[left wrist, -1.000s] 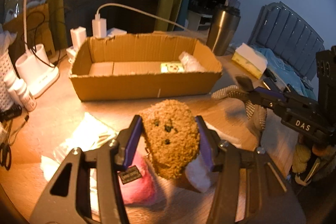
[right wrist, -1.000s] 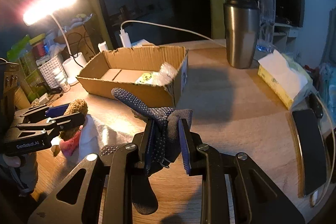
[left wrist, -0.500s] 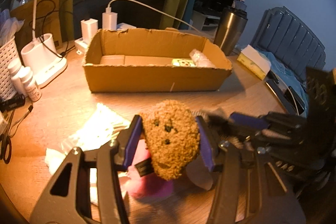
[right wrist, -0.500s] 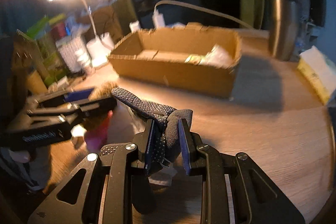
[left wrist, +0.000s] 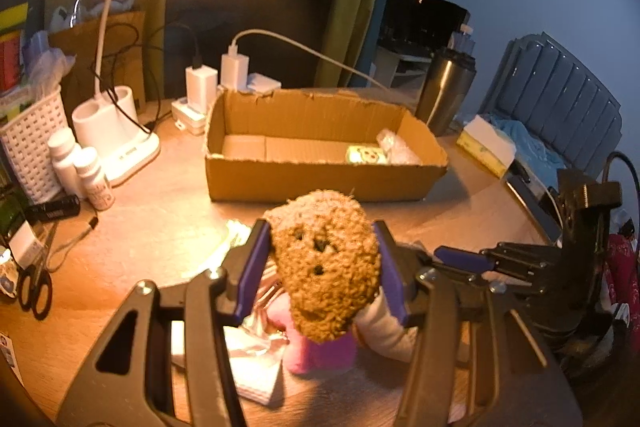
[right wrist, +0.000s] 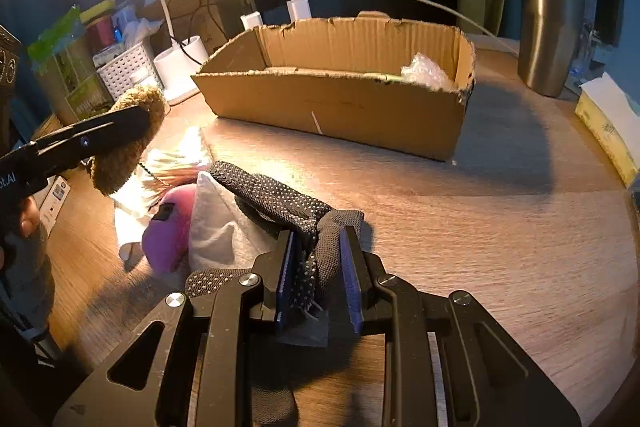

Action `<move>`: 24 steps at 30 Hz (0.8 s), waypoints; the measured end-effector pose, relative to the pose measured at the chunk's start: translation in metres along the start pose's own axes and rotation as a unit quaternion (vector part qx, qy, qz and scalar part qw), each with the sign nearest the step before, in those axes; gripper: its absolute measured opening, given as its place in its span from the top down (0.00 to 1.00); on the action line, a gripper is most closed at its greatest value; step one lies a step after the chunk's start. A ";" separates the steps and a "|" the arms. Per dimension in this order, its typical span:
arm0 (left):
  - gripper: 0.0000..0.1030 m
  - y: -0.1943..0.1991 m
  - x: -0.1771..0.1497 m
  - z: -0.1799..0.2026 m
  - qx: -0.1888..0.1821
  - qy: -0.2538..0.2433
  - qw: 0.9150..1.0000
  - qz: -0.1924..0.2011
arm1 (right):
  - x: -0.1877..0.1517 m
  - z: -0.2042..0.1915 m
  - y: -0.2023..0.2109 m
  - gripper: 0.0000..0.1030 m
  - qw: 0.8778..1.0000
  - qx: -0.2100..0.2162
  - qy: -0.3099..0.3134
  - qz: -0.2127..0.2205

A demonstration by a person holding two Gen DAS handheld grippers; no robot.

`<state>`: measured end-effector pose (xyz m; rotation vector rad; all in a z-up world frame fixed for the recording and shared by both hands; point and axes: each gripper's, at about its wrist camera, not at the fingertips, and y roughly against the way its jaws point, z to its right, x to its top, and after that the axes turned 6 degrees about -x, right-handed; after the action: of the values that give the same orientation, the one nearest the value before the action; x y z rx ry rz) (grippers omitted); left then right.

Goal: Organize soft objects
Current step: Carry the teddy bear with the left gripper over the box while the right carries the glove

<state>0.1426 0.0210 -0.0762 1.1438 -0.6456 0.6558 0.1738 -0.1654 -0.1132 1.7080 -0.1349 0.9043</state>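
Observation:
My left gripper (left wrist: 324, 267) is shut on a fuzzy brown plush toy (left wrist: 326, 267) and holds it above the table; it also shows in the right wrist view (right wrist: 128, 143). My right gripper (right wrist: 318, 267) is shut on a grey dotted work glove (right wrist: 288, 203), low over the table. A pink plush (right wrist: 170, 227) and a white soft item (right wrist: 214, 223) lie on the table below. The open cardboard box (left wrist: 320, 179) stands behind, holding a crumpled plastic bag (right wrist: 426, 71) and a small yellow packet (left wrist: 366, 155).
A desk lamp base (left wrist: 116, 135), pill bottles (left wrist: 86, 171), a white basket (left wrist: 30, 143) and scissors (left wrist: 34, 287) stand left. A steel tumbler (right wrist: 550, 31) and tissue box (right wrist: 608, 123) are right. Chargers (left wrist: 216, 79) sit behind the box.
My left gripper lifted the brown plush higher. My right gripper came down with the glove beside the pink plush, closer to the left gripper.

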 end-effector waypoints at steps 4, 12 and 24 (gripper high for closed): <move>0.49 0.008 0.008 0.001 0.000 -0.005 1.000 0.013 | 0.006 0.000 0.013 0.76 1.000 -0.006 0.000 0.020; 0.49 0.018 0.026 0.009 -0.001 -0.028 0.999 0.041 | 0.024 0.001 0.045 0.77 0.998 -0.017 0.009 0.061; 0.49 0.019 0.048 0.011 0.005 -0.048 0.996 0.078 | 0.067 0.002 0.072 0.77 0.992 -0.035 0.031 0.118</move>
<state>0.1582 0.0223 -0.0251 1.1473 -0.8200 0.7409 0.1840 -0.1684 -0.0159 1.6189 -0.3294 1.1124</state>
